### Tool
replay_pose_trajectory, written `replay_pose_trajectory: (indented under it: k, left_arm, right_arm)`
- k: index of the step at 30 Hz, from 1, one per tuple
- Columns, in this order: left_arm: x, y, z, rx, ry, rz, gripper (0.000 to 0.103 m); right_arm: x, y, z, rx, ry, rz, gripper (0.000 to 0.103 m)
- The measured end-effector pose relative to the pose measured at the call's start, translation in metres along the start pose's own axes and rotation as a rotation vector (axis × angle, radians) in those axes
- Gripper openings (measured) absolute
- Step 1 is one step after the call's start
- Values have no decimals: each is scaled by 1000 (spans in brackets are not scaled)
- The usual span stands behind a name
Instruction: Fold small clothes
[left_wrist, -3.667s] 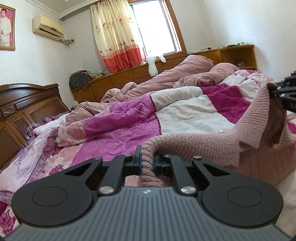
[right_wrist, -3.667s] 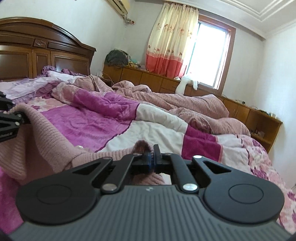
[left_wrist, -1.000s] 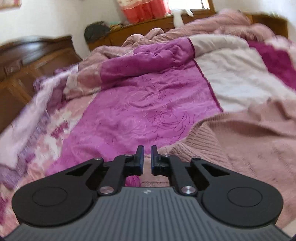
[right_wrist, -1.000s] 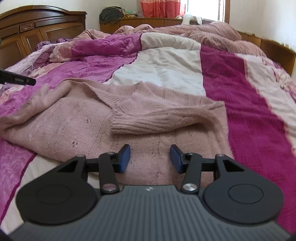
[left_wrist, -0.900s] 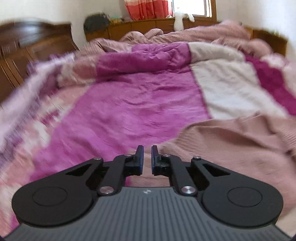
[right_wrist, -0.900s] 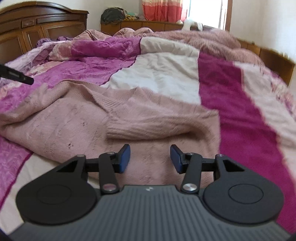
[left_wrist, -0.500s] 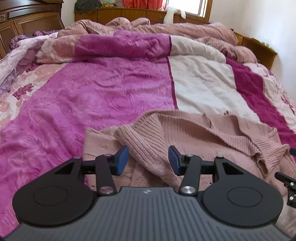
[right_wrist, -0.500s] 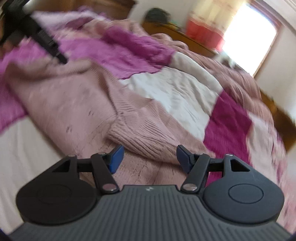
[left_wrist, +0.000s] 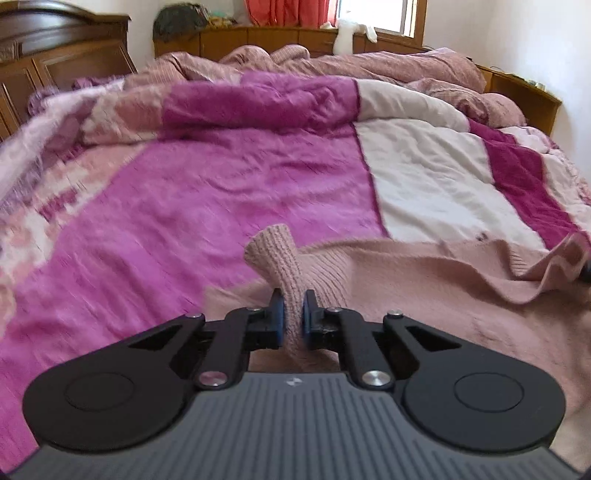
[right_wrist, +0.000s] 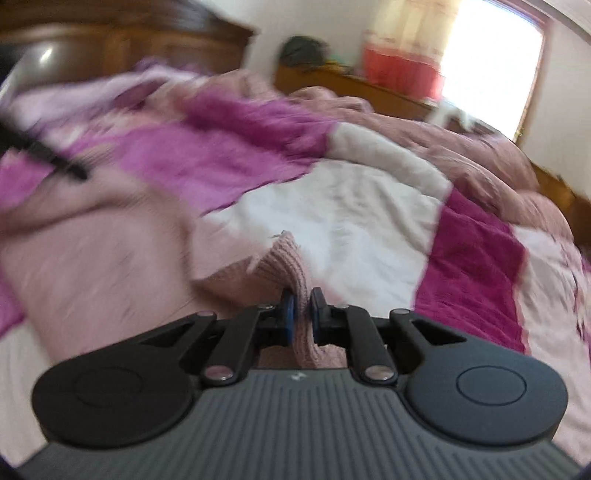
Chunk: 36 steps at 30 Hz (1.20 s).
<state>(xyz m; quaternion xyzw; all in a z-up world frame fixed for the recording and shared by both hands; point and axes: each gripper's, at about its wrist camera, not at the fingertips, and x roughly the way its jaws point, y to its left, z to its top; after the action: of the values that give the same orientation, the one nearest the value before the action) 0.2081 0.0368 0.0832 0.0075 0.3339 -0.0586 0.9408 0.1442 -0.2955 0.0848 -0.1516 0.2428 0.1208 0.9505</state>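
A dusty-pink knitted sweater lies spread on the near part of the bed. My left gripper is shut on a ribbed sleeve end, which sticks up above the blue pads. In the blurred right wrist view, my right gripper is shut on another ribbed edge of the sweater. There, the left gripper shows as a dark blurred bar at the far left. The cloth below both sets of jaws is hidden by the gripper bodies.
The bed is covered by a quilt in magenta, white and dark pink panels, with rumpled pink bedding behind. A wooden headboard stands at the left. Low wooden cabinets run under the window, with a white soft toy on them.
Half a second ago both grippers stood open over the sweater. Both have since shut on ribbed parts of it, and the right one has swung and rolled, blurring its view.
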Motion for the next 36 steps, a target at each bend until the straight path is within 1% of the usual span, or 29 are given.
replay_pose_trajectory:
  k: [2, 4, 5, 6, 8, 9, 10, 11, 12, 13, 16, 17, 19, 20, 21, 22, 23, 24, 26, 29, 31, 33, 36]
  left_arm:
    - [5, 6, 6, 34, -12, 52, 11]
    - [14, 10, 9, 85, -17, 96, 11]
    - [20, 11, 9, 110, -13, 129, 11]
    - [26, 13, 9, 120, -6, 161, 11]
    - [37, 21, 6, 124, 13, 205, 11]
    - [42, 25, 5, 127, 21, 229, 11]
    - [46, 28, 4, 135, 29, 249, 11]
    - [48, 31, 2, 138, 36, 262, 11]
    - [46, 36, 1, 131, 37, 263, 11]
    - [43, 39, 0, 118, 34, 255, 12]
    - [28, 49, 1, 58, 30, 206, 12]
    - [20, 53, 2, 30, 30, 180, 12]
    - [1, 57, -1, -25, 24, 104, 12]
    - [-10, 58, -3, -47, 23, 66, 12]
    - [-20, 60, -7, -64, 21, 33, 15]
    - [-28, 59, -11, -71, 25, 14, 19]
    - [-35, 58, -16, -78, 35, 0, 27]
    - [-43, 57, -22, -85, 42, -13, 33]
    - [-56, 51, -34, -70, 43, -45, 39]
    - [-67, 39, -45, -21, 43, -39, 39]
    - [-74, 32, -46, -12, 19, -41, 39]
    - [-75, 25, -42, -8, 0, -63, 39]
    - [-68, 16, -33, -9, -14, -70, 39]
  right_arm:
    - [12, -19, 3, 102, 18, -49, 12]
    - [28, -36, 1, 193, 74, -99, 14]
    - [37, -42, -1, 226, 102, -136, 14]
    - [44, -45, -4, 241, 131, -167, 15]
    - [55, -47, -10, 231, 178, -226, 15]
    - [57, -48, -15, 231, 196, -255, 17]
    - [56, -49, -19, 240, 204, -269, 26]
    - [52, -50, -23, 254, 198, -273, 33]
    - [47, -50, -25, 272, 184, -274, 34]
    - [42, -51, -27, 282, 174, -271, 36]
    - [19, -48, -28, 303, 126, -238, 36]
    - [11, -45, -29, 311, 110, -223, 37]
    - [1, -41, -26, 327, 90, -192, 37]
    - [-7, -37, -28, 337, 78, -174, 40]
    - [-14, -32, -30, 347, 68, -157, 42]
    - [-22, -27, -35, 361, 59, -140, 47]
    - [-28, -23, -39, 369, 56, -129, 49]
    - [-35, -17, -46, 374, 54, -115, 49]
    - [-42, -7, -55, 359, 59, -89, 49]
    - [-40, 1, -58, 305, 86, -80, 49]
    - [-36, -5, -51, 303, 75, -96, 49]
    - [-27, -19, -42, 341, 54, -83, 49]
    - [-4, -44, -31, 422, 52, -61, 49]
